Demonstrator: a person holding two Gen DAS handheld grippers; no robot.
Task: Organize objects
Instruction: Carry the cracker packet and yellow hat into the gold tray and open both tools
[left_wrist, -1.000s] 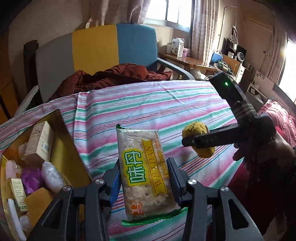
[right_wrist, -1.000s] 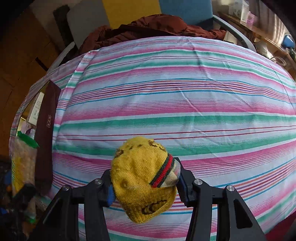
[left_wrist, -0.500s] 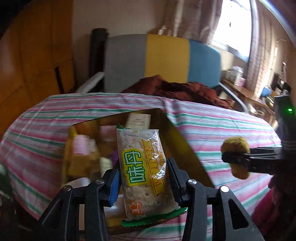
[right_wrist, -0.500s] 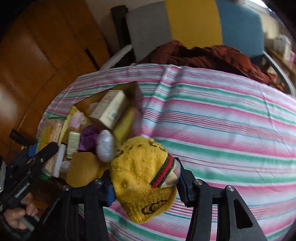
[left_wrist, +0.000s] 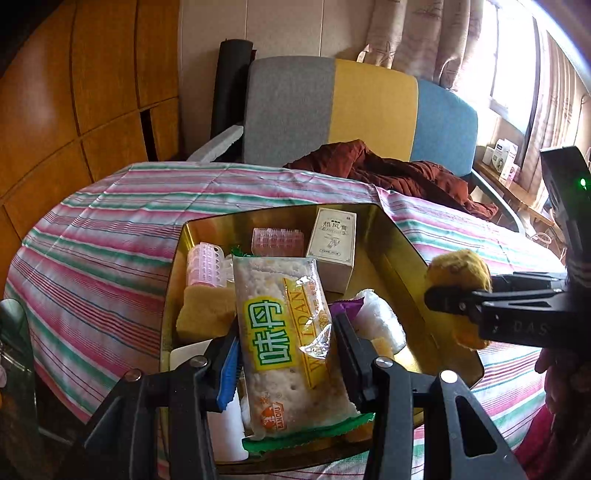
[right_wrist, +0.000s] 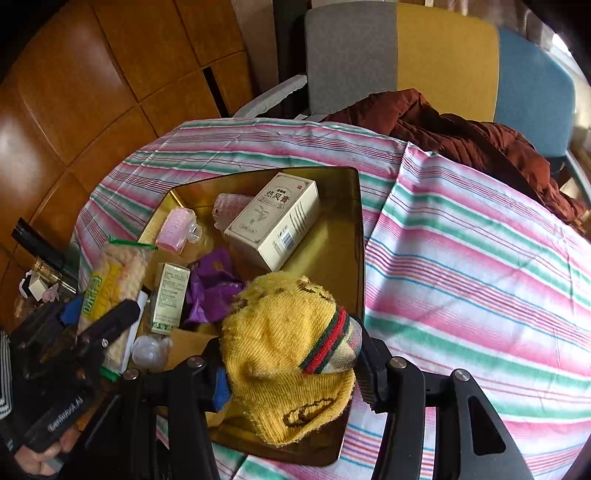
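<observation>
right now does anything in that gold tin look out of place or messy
Slightly. The gold tin is a loose jumble: the white carton lies tilted over a pink roller, and a crumpled purple wrapper sits mid-pile. Nothing looks spilled or broken. The cracker pack and yellow sock are each held in a claw.

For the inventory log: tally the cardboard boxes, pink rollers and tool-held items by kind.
Cardboard boxes: 2, large box, small box
Pink rollers: 2, left roller, back roller
Held items: 2, cracker packet, yellow sock
Total: 6
</observation>
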